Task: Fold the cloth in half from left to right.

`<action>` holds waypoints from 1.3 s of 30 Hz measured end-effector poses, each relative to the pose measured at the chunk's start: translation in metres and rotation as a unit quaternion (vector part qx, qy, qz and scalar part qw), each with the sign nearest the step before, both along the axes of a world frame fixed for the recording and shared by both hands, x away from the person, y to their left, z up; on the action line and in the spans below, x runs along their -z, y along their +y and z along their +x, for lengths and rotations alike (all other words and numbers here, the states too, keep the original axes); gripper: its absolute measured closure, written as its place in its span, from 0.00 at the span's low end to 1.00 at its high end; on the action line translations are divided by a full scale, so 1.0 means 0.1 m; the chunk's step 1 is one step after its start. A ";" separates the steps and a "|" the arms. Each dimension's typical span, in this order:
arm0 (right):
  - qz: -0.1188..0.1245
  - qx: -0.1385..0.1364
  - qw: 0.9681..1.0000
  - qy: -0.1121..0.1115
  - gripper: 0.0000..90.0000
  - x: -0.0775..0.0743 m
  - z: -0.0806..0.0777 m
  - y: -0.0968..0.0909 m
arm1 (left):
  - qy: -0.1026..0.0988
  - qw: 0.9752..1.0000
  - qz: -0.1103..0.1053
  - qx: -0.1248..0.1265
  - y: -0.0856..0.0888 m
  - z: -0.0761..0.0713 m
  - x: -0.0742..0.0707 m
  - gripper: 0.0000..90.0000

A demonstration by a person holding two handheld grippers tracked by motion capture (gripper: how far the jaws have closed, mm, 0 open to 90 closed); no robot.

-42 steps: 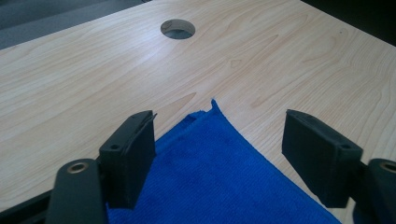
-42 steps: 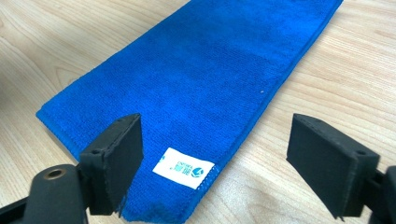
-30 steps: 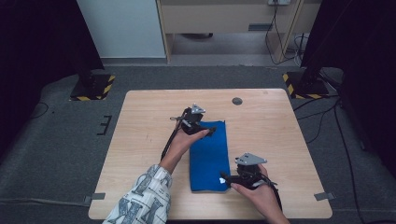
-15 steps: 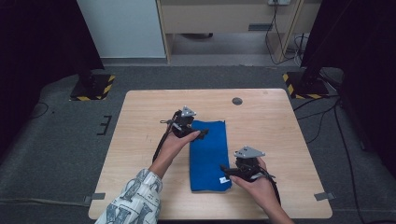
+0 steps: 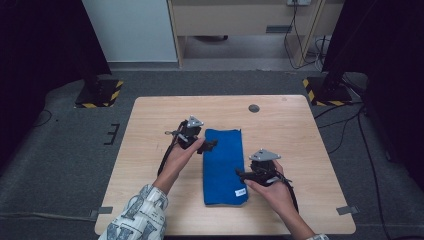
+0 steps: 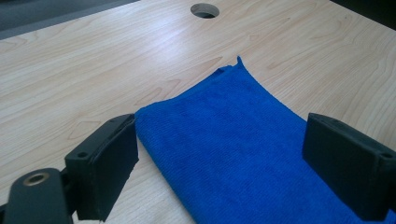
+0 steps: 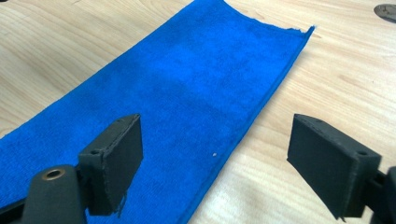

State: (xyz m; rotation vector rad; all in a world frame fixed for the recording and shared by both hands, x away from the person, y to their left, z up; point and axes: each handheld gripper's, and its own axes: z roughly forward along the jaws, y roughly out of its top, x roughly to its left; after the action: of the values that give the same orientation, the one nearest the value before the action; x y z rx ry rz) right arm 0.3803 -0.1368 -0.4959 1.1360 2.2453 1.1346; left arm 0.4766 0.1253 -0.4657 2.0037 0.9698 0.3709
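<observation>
A blue cloth (image 5: 223,165) lies folded into a long strip on the wooden table (image 5: 300,135), with a small white label (image 5: 240,191) at its near right corner. My left gripper (image 5: 208,145) is at the cloth's left edge near the far end. In the left gripper view it (image 6: 229,172) is open, low over the cloth (image 6: 233,135), one jaw just off the cloth's edge. My right gripper (image 5: 242,174) is at the cloth's right edge. In the right gripper view it (image 7: 222,163) is open, straddling the edge of the cloth (image 7: 187,79). Nothing is held.
A round cable hole (image 5: 254,108) sits in the table's far middle, also seen as the hole (image 6: 204,9) and the hole (image 7: 387,11) in the gripper views. Black stands with striped bases (image 5: 100,94) flank the table on the floor. Bare wood lies on both sides of the cloth.
My left gripper has drawn back leftward from over the cloth to its left edge. My right gripper has moved a little farther along the right edge. The cloth lies as before.
</observation>
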 end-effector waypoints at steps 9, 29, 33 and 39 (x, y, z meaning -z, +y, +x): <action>-0.002 0.007 1.000 -0.004 0.21 -0.07 0.19 0.06 | -0.005 1.000 0.000 -0.012 0.12 0.00 0.01 0.11; -0.011 0.007 1.000 -0.010 0.27 -0.25 0.64 0.05 | -0.008 1.000 0.005 -0.026 0.22 0.03 0.09 0.11; -0.014 0.005 1.000 -0.009 0.33 -0.29 0.73 0.05 | -0.007 0.999 0.008 -0.030 0.23 0.06 0.11 0.12; -0.017 0.007 1.000 -0.007 0.41 -0.30 0.90 0.03 | -0.003 0.999 0.007 -0.038 0.25 0.11 0.14 0.13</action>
State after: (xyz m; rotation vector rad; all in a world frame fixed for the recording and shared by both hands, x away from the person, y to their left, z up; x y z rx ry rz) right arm 0.4699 -0.1338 -0.4657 1.1254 2.2351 1.0918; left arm 0.4873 0.1507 -0.4799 1.9807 1.0444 0.4255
